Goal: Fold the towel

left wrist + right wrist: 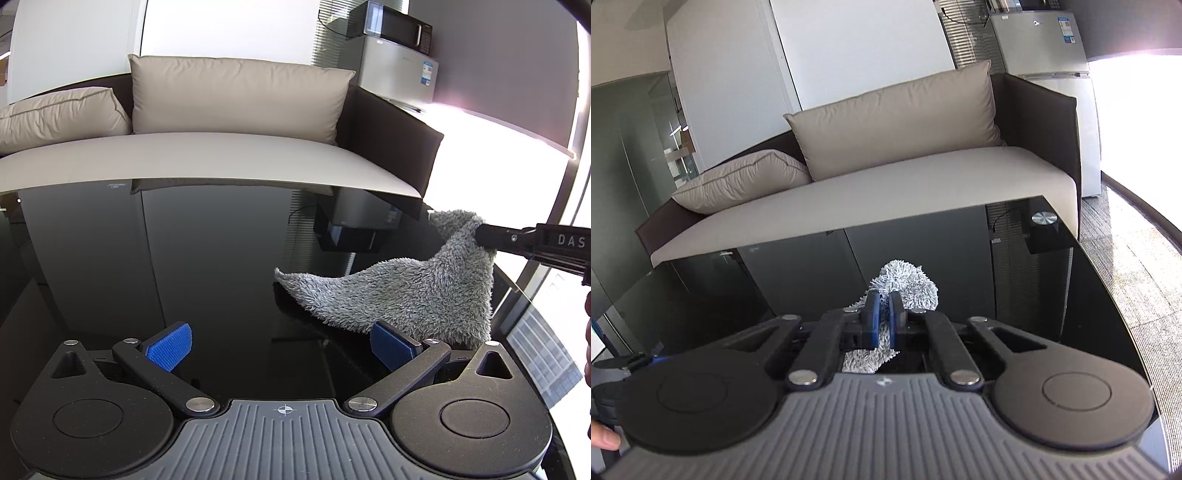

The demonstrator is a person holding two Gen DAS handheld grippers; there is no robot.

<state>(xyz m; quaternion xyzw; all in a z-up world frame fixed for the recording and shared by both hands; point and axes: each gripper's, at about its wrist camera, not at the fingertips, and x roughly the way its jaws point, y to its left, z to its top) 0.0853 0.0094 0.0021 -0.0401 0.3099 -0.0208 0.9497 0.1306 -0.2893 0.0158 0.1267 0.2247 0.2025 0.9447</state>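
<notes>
Black and shiny, the bench [207, 258] fills the near part of both views and mirrors the room like dark glass.

Closest in the left wrist view is the left gripper [280, 341]. Its jaws are spread wide with nothing between them. The two blue pads [170, 345] stand far apart over bare bench.

Just past the right-side pad lies the gray fluffy towel [406, 291]. Its low end rests on the bench and comes to a point toward the middle. Its other end is lifted up toward the right edge of the view, where the right gripper [480, 236] pinches it, so the towel hangs like a little slope.

The right wrist view shows the same grip from close up. The right gripper's [882, 317] jaws are clenched tight on the towel [912, 288]. A tuft of fluffy gray sticks out past the blue pads, and more cloth shows below them. A fingertip [605, 439] peeks in at the bottom left corner of that view.

Behind the far edge of the bench stands a sofa [886, 184] with a pale seat and dark sides. Two tan cushions [236, 96] sit on it, one upright and one lying down at the left. Farther back, beside the sofa, is a silver fridge [1049, 40] with a microwave [391, 24] on top. Bright light floods in from the right.
</notes>
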